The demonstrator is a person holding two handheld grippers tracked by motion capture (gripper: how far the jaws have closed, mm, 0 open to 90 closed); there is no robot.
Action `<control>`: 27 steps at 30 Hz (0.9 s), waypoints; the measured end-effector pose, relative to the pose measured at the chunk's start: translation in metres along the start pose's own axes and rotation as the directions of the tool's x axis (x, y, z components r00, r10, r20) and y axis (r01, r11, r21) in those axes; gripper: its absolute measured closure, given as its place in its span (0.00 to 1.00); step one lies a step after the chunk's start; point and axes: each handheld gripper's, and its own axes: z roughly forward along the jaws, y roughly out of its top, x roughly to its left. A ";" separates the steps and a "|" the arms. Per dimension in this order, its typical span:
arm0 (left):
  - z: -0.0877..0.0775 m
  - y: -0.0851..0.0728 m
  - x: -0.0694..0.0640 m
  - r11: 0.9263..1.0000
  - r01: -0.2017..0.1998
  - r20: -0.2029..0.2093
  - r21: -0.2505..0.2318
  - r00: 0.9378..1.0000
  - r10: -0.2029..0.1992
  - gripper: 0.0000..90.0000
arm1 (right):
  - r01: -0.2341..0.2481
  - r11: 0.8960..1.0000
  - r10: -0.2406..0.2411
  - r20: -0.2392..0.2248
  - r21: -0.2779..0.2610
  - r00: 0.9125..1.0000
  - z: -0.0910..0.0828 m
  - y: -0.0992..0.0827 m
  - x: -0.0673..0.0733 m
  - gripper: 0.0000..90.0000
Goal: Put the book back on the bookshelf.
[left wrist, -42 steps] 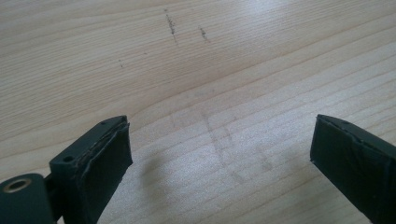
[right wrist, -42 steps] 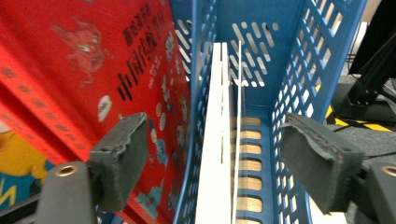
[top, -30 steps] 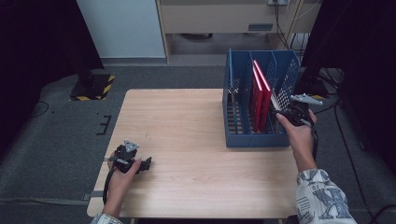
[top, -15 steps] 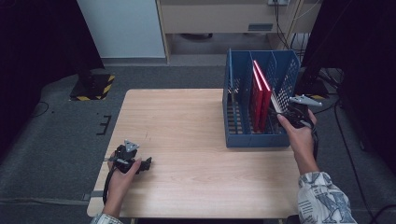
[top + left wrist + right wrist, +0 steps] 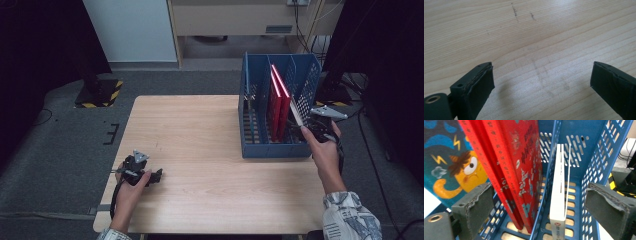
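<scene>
Dark curtains and grey carpet surround a pale wooden table (image 5: 200,150), with a cabinet and a white panel at the far side. On the table's right far part stands a blue perforated file rack (image 5: 250,125) divided into upright compartments. Two red books (image 5: 277,100) lean together in a middle compartment, and a thin white book (image 5: 557,195) stands on its edge in the compartment to their right, just beyond the divider. The dividers are likely what keeps each book upright, spine toward the open near side so it can be pulled out or pushed in.

Hovering at the rack's near right corner, the right gripper (image 5: 312,122) points into the compartments. Its jaws have just been opening and now stand spread wide on either side of the white book without pressing on it, so the book seems freshly set down and resting on its own. At the near left, the left gripper (image 5: 152,176) lies low over bare wood, jaws spread with nothing between them; it looks parked out of the way.

A colourful cartoon cover (image 5: 454,167) at the left of the right gripper view is cut off by the edge. Print on the red covers is too blurred to read.
</scene>
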 end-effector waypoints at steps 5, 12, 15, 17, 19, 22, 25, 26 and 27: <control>0.000 0.000 0.000 1.000 0.000 -0.001 -0.001 1.000 0.000 0.05 | 0.023 1.000 -0.023 -0.009 -0.001 1.000 -0.006 -0.002 0.001 0.10; 0.000 0.000 0.000 1.000 -0.002 -0.001 0.002 1.000 0.002 0.05 | 0.049 0.999 -0.049 -0.017 -0.012 0.999 -0.013 -0.005 0.004 0.09; 0.000 0.000 0.000 1.000 -0.001 -0.001 0.002 1.000 0.001 0.05 | 0.051 0.999 -0.052 -0.026 -0.018 0.998 -0.016 -0.008 0.007 0.08; 0.000 0.000 -0.001 1.000 -0.002 -0.001 0.002 1.000 0.002 0.05 | 0.055 0.998 -0.056 -0.033 -0.021 0.998 -0.018 -0.010 0.009 0.07; 0.000 0.000 0.000 1.000 -0.002 -0.001 0.002 1.000 0.002 0.05 | 0.059 0.998 -0.060 -0.038 -0.024 0.998 -0.019 -0.011 0.010 0.07; 0.000 0.000 0.000 1.000 -0.002 -0.001 0.002 1.000 0.002 0.05 | 0.055 0.998 -0.056 -0.049 -0.025 0.997 -0.021 -0.015 0.013 0.06; 0.000 0.000 -0.001 1.000 -0.003 -0.001 0.003 1.000 0.003 0.05 | 0.069 0.997 -0.070 -0.061 -0.016 0.996 -0.023 -0.019 0.017 0.06; 0.000 0.000 -0.001 1.000 -0.003 -0.001 0.004 1.000 0.003 0.05 | 0.070 0.997 -0.070 -0.072 -0.013 0.995 -0.024 -0.022 0.020 0.06; 0.000 0.000 -0.001 1.000 -0.003 0.000 0.004 1.000 0.004 0.05 | 0.075 0.997 -0.076 -0.077 -0.012 0.994 -0.025 -0.023 0.022 0.06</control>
